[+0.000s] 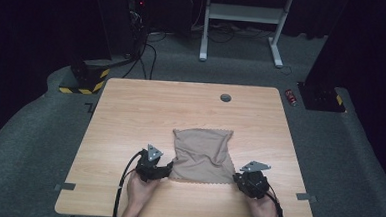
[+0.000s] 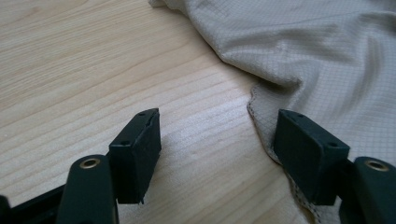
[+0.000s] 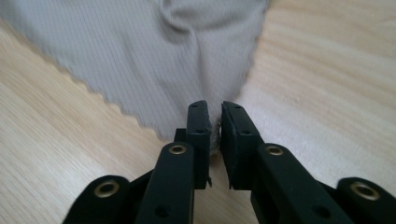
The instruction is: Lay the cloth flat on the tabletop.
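Cloth point(image 1: 201, 154) corner is pinched by right gripper point(image 3: 214, 128); left gripper point(image 2: 217, 149), spread wide, must be closed on near edge next.

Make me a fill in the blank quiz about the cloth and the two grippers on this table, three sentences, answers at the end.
1. The right gripper has its jaws closed on a ____ of the beige cloth.
2. The left gripper has its jaws wide ____, with the cloth's edge beside one of them.
3. The cloth lies on a ____ table.

Missing words: corner; open; wooden
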